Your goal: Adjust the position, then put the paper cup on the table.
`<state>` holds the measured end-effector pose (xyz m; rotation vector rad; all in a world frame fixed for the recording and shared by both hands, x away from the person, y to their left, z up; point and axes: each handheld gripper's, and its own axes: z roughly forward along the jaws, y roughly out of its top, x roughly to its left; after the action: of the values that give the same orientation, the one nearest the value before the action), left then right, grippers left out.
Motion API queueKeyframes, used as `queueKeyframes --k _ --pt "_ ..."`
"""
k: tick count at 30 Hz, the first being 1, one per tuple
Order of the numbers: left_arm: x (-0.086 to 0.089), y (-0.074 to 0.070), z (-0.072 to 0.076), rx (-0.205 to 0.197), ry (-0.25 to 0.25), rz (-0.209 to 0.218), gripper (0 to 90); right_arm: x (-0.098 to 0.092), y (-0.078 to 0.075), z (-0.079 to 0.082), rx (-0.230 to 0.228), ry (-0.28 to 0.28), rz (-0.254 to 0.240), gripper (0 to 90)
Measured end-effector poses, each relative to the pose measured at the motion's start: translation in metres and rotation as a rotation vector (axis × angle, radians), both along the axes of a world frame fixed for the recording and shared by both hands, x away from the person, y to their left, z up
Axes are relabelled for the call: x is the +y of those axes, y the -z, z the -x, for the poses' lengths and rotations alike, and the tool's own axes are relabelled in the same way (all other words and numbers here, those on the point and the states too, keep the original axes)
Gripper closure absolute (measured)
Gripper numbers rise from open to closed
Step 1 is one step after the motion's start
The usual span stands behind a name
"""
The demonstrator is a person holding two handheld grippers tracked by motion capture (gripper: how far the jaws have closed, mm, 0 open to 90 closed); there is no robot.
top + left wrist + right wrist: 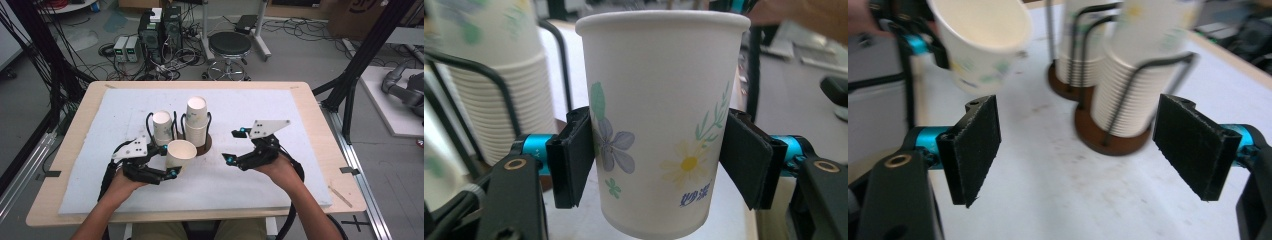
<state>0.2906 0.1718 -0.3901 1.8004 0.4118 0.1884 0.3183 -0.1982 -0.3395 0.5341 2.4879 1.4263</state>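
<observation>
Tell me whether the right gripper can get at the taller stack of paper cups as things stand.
Probably yes. The right gripper is open and holds nothing, and bare white mat lies between it and the taller stack of paper cups; the holder's wire posts may hinder a side grip.

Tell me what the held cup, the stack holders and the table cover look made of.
Cup: matte white paper, apparently, with a rolled rim and printed flowers.
Holders: round bases look like dark brown wood, the thin black uprights like bent metal wire; coating unclear.
Cover: white, slightly rough and scuffed sheet, possibly foam or felt; hard to tell.
</observation>
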Motion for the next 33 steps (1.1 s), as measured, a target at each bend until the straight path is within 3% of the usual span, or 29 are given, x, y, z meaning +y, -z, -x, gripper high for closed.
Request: queueKeyframes --k 5,16,20,29,33 --pt "0.014 0.002 0.004 -0.04 -0.061 0.06 33.4 -0.023 0.013 0.002 -0.015 0.097 -0.056 19.8" --pt "0.044 0.006 0.009 -0.101 -0.183 0.128 32.9 -0.056 0.036 0.009 -0.027 0.241 -0.061 19.8" --pt "0.056 0.006 0.009 -0.111 -0.223 0.151 32.7 -0.065 0.041 0.012 -0.033 0.287 -0.088 19.8" --pt "0.073 0.003 0.014 -0.139 -0.283 0.191 32.2 -0.069 0.043 0.012 -0.037 0.3 -0.08 19.8" --pt "0.079 0.006 0.015 -0.134 -0.299 0.205 31.9 -0.067 0.045 0.013 -0.04 0.299 -0.078 19.8"
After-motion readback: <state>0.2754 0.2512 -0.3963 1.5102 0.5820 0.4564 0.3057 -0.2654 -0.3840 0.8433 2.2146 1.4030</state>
